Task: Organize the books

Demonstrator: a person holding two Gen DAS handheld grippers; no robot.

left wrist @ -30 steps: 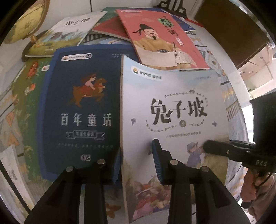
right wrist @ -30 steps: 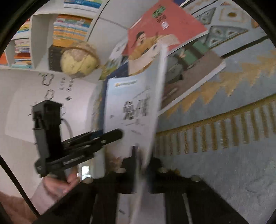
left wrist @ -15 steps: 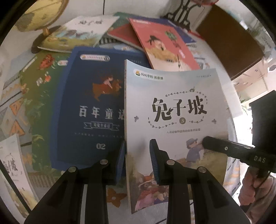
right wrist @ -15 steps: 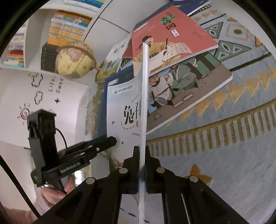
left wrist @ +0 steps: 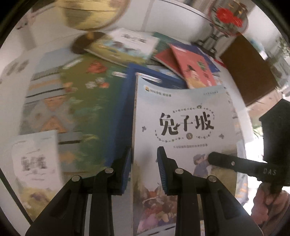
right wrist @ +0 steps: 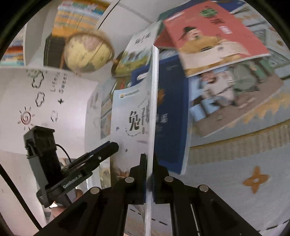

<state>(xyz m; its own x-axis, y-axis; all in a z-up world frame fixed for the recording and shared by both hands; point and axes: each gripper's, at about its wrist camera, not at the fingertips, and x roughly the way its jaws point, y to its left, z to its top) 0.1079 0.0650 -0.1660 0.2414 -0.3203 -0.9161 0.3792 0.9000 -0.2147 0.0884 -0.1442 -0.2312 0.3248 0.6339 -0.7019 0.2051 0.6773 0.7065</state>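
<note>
Book [left wrist: 183, 127], pale blue with black letters, stands up on its edge in the air above the other books. The right claw [right wrist: 149, 174] pinches it at its bottom edge, pages squeezed between both fingers. The left claw [left wrist: 144, 168] is spread wide at the book's spine, one finger on each side, not squeezing yet. A dark blue book [right wrist: 170, 127] is right behind the pale book; I cannot tell if it is held too.

This looks like the picking-up step. Next, the left claw likely needs to close on the spine so both claws can carry the book to a neat pile.

Behind the pale book lie a red book [right wrist: 208, 36], a green book [left wrist: 87, 94] and more, spread on a rug [right wrist: 244, 163] with orange shapes. A globe [right wrist: 87, 52] sits further back. Beyond the globe is a shelf [right wrist: 76, 16] full of books and a white wall with drawings.
</note>
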